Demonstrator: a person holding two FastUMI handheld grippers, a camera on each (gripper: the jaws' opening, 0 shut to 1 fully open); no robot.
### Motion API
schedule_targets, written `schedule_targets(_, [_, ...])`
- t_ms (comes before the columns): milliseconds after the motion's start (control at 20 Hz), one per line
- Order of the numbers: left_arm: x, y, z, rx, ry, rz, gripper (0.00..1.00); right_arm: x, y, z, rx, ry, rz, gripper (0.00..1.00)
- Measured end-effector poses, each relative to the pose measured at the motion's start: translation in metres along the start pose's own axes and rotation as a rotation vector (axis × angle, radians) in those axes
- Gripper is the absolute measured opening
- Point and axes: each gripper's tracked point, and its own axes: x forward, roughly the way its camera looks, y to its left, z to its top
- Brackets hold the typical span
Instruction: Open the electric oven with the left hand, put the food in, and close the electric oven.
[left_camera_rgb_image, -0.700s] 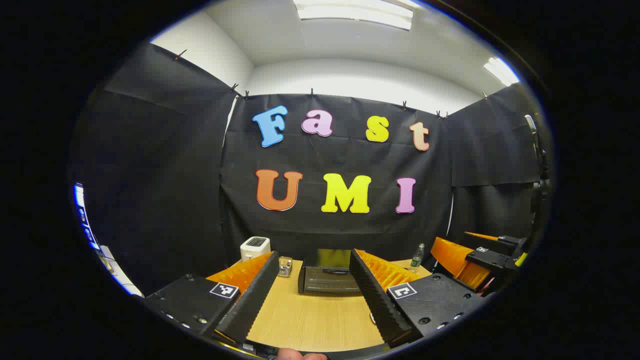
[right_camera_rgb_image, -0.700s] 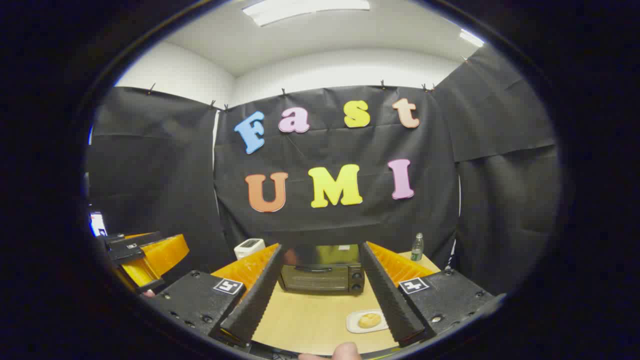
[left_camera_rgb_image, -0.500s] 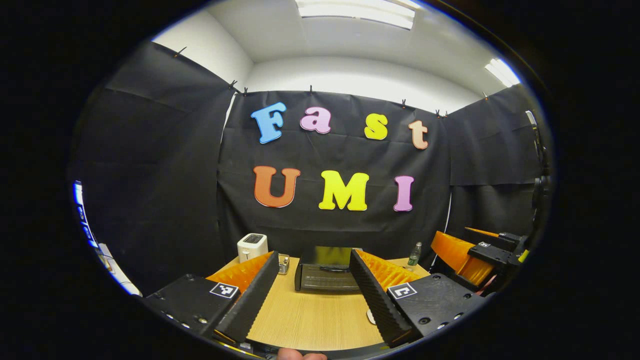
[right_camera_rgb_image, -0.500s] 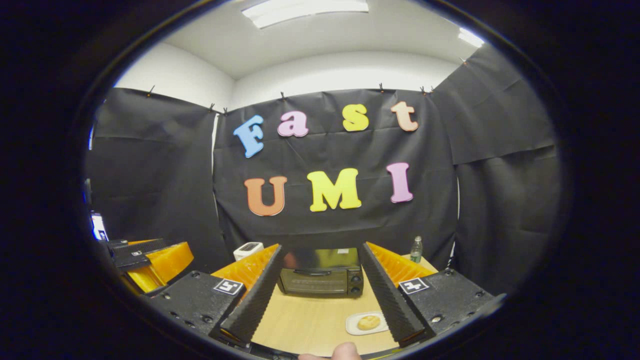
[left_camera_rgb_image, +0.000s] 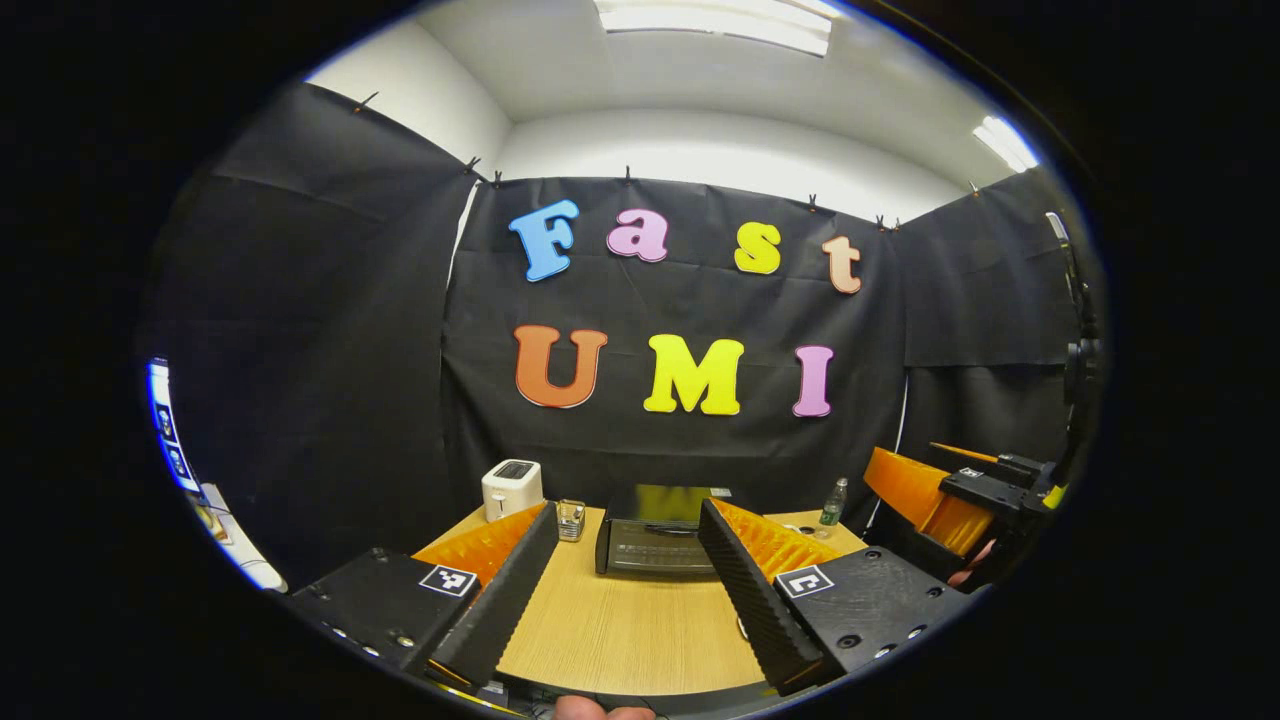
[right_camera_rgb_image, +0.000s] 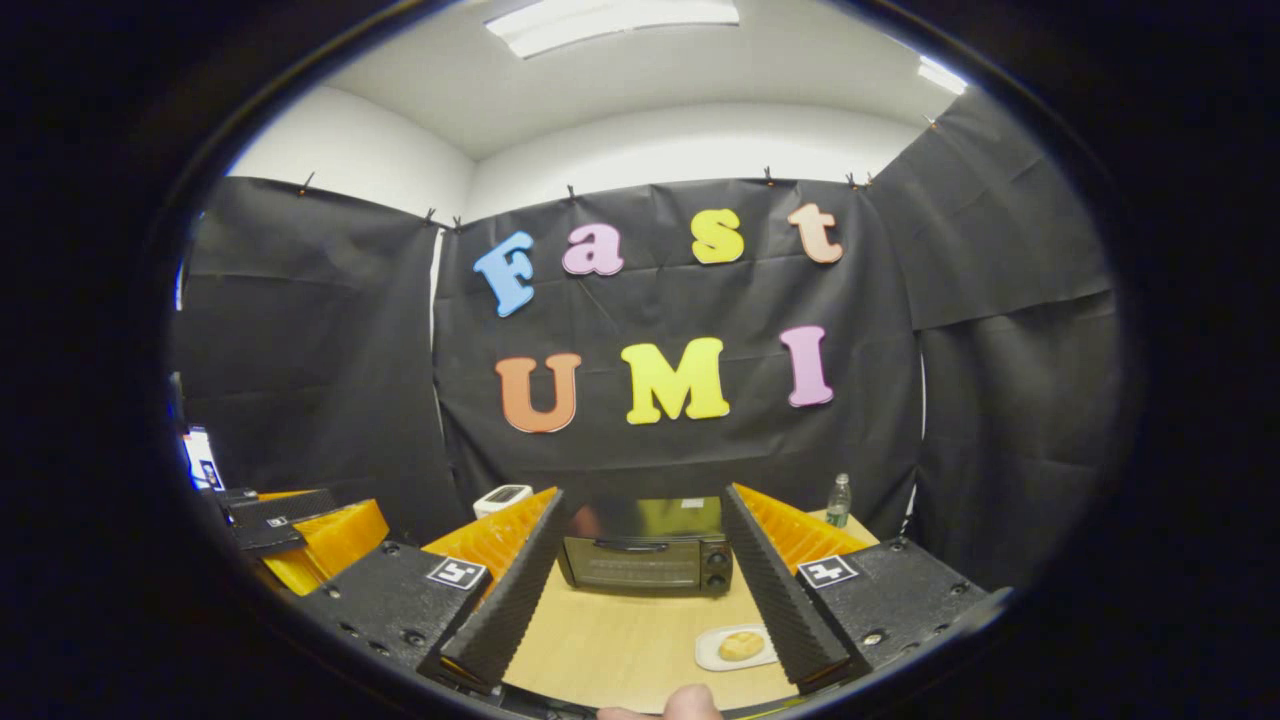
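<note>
my left gripper (left_camera_rgb_image: 625, 590) has its jaws spread wide with nothing between them but bare tabletop (left_camera_rgb_image: 630, 630). my right gripper (right_camera_rgb_image: 640, 595) is spread just as wide and pinches nothing either. both hang above the near edge of the tabletop, well apart from everything on it.

the electric oven (right_camera_rgb_image: 646, 548) sits at the far side of the tabletop against the black wall, straight ahead between my right jaws in the right gripper view and between my left jaws in the left gripper view (left_camera_rgb_image: 655, 532). it is a dark box with a glass door, a bar handle across the top of the door and two knobs at its right end; the door is closed. the food (right_camera_rgb_image: 741, 645), a small golden bun, lies on a white plate (right_camera_rgb_image: 712, 652) on the tabletop in front of the oven's right end, just beside my right gripper's right finger and partly hidden by it.

a white toaster (left_camera_rgb_image: 511, 488) stands at the back left, a small glass jar (left_camera_rgb_image: 571, 520) between it and the oven, and a clear bottle (right_camera_rgb_image: 838, 500) at the back right. nothing stands between my jaws and the oven door.
</note>
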Motion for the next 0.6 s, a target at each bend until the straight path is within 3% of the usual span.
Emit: schedule_targets(600, [0.000,-0.016,-0.026,-0.022,0.039,-0.039,0.93,-0.015,-0.023,-0.009,-0.034,0.023,-0.060,0.97])
